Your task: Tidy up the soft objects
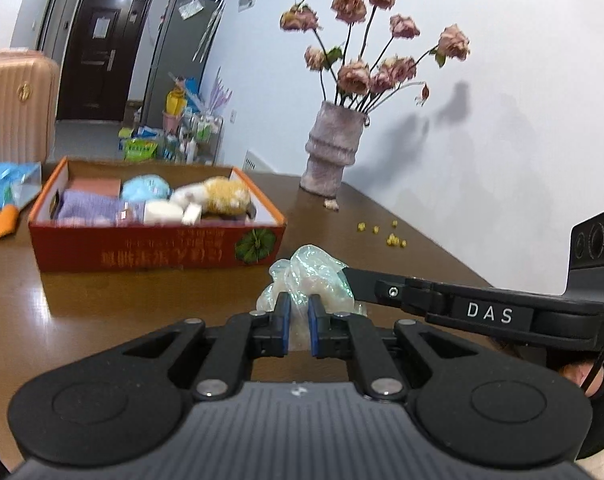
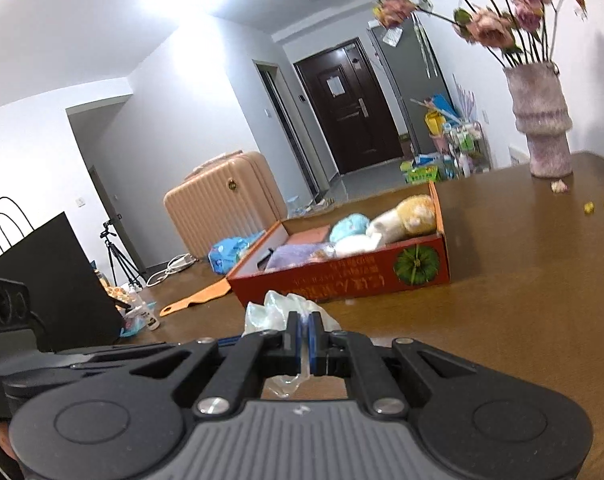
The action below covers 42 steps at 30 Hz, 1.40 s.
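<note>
Progress: box [image 1: 153,250] on table [image 1: 382,232] already holds plush toy [image 1: 221,198] and cloths | Held: both grippers, left [image 1: 299,320] and right [image 2: 305,330], pinch one crumpled plastic bag [image 1: 314,276] above table | Left: bag not yet boxed.

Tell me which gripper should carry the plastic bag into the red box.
Left, marginally. Both the left gripper and right gripper are shut on the plastic bag. From the left wrist view the red box lies closer, just ahead-left; from the right it sits farther off.
</note>
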Tool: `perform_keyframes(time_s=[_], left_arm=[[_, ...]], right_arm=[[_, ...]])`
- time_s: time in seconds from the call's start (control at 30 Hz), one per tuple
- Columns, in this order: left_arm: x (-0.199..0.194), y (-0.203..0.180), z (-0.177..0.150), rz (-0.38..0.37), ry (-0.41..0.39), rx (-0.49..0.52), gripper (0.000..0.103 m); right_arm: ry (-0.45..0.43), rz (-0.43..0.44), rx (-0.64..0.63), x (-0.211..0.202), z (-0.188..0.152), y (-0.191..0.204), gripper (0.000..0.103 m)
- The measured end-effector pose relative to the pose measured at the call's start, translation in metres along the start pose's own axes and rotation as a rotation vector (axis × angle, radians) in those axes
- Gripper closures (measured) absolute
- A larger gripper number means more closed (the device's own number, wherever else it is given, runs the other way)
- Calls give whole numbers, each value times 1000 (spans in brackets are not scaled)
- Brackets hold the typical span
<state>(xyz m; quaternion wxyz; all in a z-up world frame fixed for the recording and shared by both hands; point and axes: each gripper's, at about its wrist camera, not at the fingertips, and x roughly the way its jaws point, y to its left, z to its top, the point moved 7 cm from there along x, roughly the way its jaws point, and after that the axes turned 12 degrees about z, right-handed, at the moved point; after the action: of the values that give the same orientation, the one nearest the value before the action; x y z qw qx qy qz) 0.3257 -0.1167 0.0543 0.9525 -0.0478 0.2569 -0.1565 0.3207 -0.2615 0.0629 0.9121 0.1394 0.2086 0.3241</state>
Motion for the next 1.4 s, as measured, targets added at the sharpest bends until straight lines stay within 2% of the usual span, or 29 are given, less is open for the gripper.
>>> perform_keyframes(time_s=[0.17,0.3,0.43,0.57,0.67,0.77,0.87,1.03,1.13,1.17,1.2,1.27,1.33,1.4], left_arm=[[35,13,50,-42,-17,4,93],[89,30,96,-64,0,-27,93],[149,45,124,-56,31,-39,93],[214,68,125,-51,115,-81,93],[266,82,111,-47,216,-107,93],[300,91,99,-9,267,-83,93],[311,92,95,17,309,-34,94],[314,98,95,29,329,-46,93],[310,97,96,38,322,-50,88],[308,97,97,44,320,-49,81],[303,99,98,70,320,-45,68],[290,101,105,102,299,-38,59],[273,99,117,96,275,-33,59],[250,96,129,96,237,-18,59]], right_arm=[[-18,-34,-56,31,48,-13,99],[-9,-67,-76,72,90,-38,99],[31,-102,-68,122,122,-75,99],[103,-141,-52,179,129,-118,99],[190,-194,-54,221,119,-149,99],[257,-233,-57,249,105,-174,99],[314,-244,-50,264,95,-183,100],[328,-243,-41,270,93,-183,101],[324,-244,-42,267,94,-183,98],[318,-243,-38,264,95,-181,98],[315,-243,-38,261,97,-179,97],[295,-257,-56,249,104,-173,92],[267,-271,-76,235,115,-163,71],[236,-252,-88,218,128,-149,66]])
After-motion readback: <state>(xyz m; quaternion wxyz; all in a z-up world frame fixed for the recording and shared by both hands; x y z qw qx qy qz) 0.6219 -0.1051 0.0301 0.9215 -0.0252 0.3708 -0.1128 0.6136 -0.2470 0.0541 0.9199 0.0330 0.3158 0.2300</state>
